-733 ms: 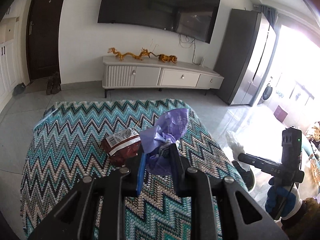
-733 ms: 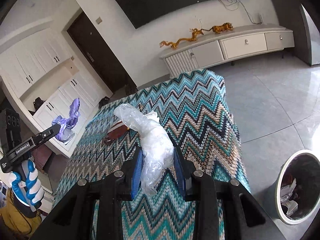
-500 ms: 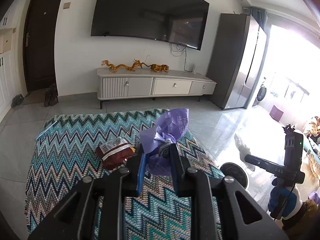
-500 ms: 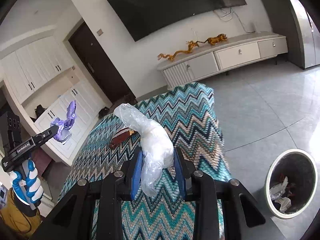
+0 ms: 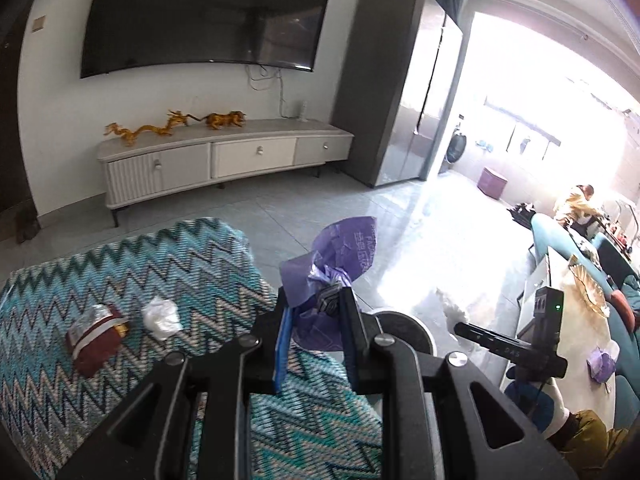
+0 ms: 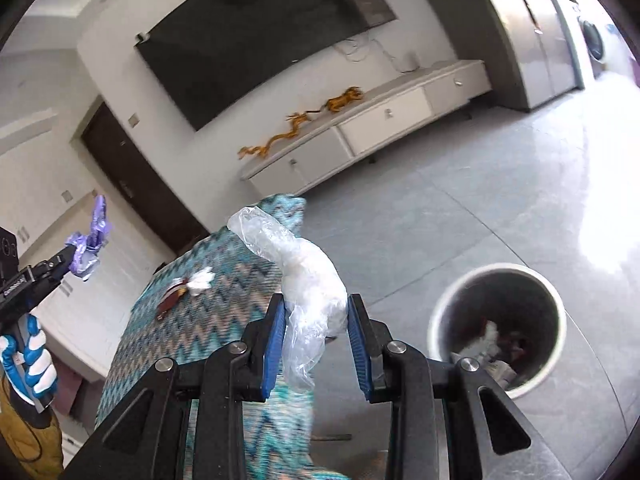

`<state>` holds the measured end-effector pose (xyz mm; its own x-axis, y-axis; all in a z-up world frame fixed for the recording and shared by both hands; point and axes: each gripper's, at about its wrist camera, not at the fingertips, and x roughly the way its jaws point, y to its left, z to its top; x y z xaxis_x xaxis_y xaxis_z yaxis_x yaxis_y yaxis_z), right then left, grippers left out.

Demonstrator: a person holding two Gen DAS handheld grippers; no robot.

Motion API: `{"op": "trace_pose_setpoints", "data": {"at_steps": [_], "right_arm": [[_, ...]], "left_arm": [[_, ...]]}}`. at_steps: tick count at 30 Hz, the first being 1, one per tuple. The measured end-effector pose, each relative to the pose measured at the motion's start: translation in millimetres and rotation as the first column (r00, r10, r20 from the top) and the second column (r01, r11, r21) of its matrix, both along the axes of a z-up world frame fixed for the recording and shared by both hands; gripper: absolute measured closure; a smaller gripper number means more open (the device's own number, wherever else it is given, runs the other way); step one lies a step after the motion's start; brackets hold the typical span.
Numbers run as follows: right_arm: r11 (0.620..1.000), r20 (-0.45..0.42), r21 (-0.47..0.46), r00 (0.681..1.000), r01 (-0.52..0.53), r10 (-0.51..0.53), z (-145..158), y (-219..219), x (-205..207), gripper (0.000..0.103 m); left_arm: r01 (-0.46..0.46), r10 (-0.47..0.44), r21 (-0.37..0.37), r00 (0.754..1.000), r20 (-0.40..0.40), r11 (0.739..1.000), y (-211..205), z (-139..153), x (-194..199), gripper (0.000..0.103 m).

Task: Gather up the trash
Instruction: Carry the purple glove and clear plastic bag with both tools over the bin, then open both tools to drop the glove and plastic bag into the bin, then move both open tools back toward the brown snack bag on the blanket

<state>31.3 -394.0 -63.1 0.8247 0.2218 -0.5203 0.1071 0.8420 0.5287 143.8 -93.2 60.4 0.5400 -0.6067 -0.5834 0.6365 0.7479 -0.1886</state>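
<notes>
My left gripper (image 5: 314,304) is shut on a crumpled purple plastic bag (image 5: 340,252), held in the air over the right edge of the zigzag rug (image 5: 192,280). My right gripper (image 6: 316,312) is shut on a clear plastic bag wad (image 6: 304,268), held above the floor to the left of the round trash bin (image 6: 498,320). The bin holds scraps. On the rug lie a dark red snack wrapper (image 5: 94,338) and a white crumpled tissue (image 5: 160,318). The left gripper (image 6: 60,260) with the purple bag (image 6: 88,248) also shows at the far left of the right wrist view.
The bin's rim (image 5: 404,320) peeks out behind my left fingers. A white TV cabinet (image 5: 224,156) stands against the far wall under a television (image 5: 208,16). A grey refrigerator (image 5: 400,88) is at the right. A white table (image 5: 568,320) and teal chairs stand at far right.
Both grippers have swung to the right with their bags. The rug has slid left in both views, and the bin is now closer and larger beside the right gripper. A white tissue has come into view.
</notes>
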Motion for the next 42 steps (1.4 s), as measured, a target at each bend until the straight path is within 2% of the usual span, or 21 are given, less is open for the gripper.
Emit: {"op": "trace_pose_setpoints", "data": {"at_steps": [4, 10, 15, 20, 22, 23, 24, 25, 28, 32, 38, 42], "right_arm": [[0.996, -0.055, 0.037, 0.995, 0.079, -0.077, -30.9, -44.0, -7.0, 0.074], [0.982, -0.161, 0.070, 0.974, 0.173, -0.160, -82.5, -91.1, -7.5, 0.074], [0.972, -0.234, 0.074, 0.951, 0.224, -0.201, -117.4, -117.4, 2.8, 0.073], [0.964, -0.291, 0.070, 0.930, 0.256, -0.225, -146.5, -137.3, 15.1, 0.072], [0.962, -0.313, 0.065, 0.920, 0.267, -0.234, -155.1, -142.0, 18.4, 0.068], [0.960, -0.321, 0.063, 0.916, 0.274, -0.241, -158.3, -143.3, 20.3, 0.065], [0.958, -0.327, 0.060, 0.912, 0.281, -0.247, -160.4, -144.8, 20.5, 0.059], [0.956, -0.333, 0.056, 0.908, 0.289, -0.255, -162.2, -146.0, 20.3, 0.053], [0.954, -0.340, 0.046, 0.903, 0.295, -0.263, -163.2, -143.9, 19.6, 0.052], [0.953, -0.339, 0.029, 0.900, 0.301, -0.274, -153.6, -137.5, 17.4, 0.050], [0.952, -0.272, -0.034, 0.914, 0.303, -0.300, -113.2, -126.9, 11.9, 0.043], [0.947, -0.193, -0.079, 0.927, 0.312, -0.321, -72.0, -109.9, 6.2, 0.033]], "left_arm": [[0.121, -0.119, 0.051, 0.992, -0.049, 0.991, -81.2, -24.1, 4.4, 0.082], [0.261, -0.242, 0.124, 0.959, -0.148, 0.957, -186.0, -81.8, 8.4, 0.082], [0.322, -0.283, 0.172, 0.935, -0.215, 0.931, -251.3, -125.3, 12.9, 0.079], [0.332, -0.277, 0.192, 0.924, -0.262, 0.924, -290.0, -158.8, 19.8, 0.076], [0.329, -0.270, 0.188, 0.921, -0.282, 0.926, -296.0, -167.7, 25.4, 0.068], [0.326, -0.266, 0.187, 0.920, -0.287, 0.927, -298.2, -168.6, 28.9, 0.060], [0.321, -0.260, 0.189, 0.922, -0.288, 0.928, -299.6, -170.3, 30.5, 0.053], [0.314, -0.254, 0.190, 0.924, -0.287, 0.930, -299.7, -171.7, 31.3, 0.051], [0.308, -0.247, 0.185, 0.924, -0.293, 0.933, -296.5, -171.1, 34.5, 0.051], [0.283, -0.232, 0.191, 0.940, -0.251, 0.940, -285.9, -158.5, 31.0, 0.051], [0.181, -0.165, 0.180, 0.981, -0.100, 0.967, -245.2, -115.8, 25.2, 0.051], [0.116, -0.120, 0.165, 0.993, 0.013, 0.980, -211.3, -86.7, 15.6, 0.051]]}}
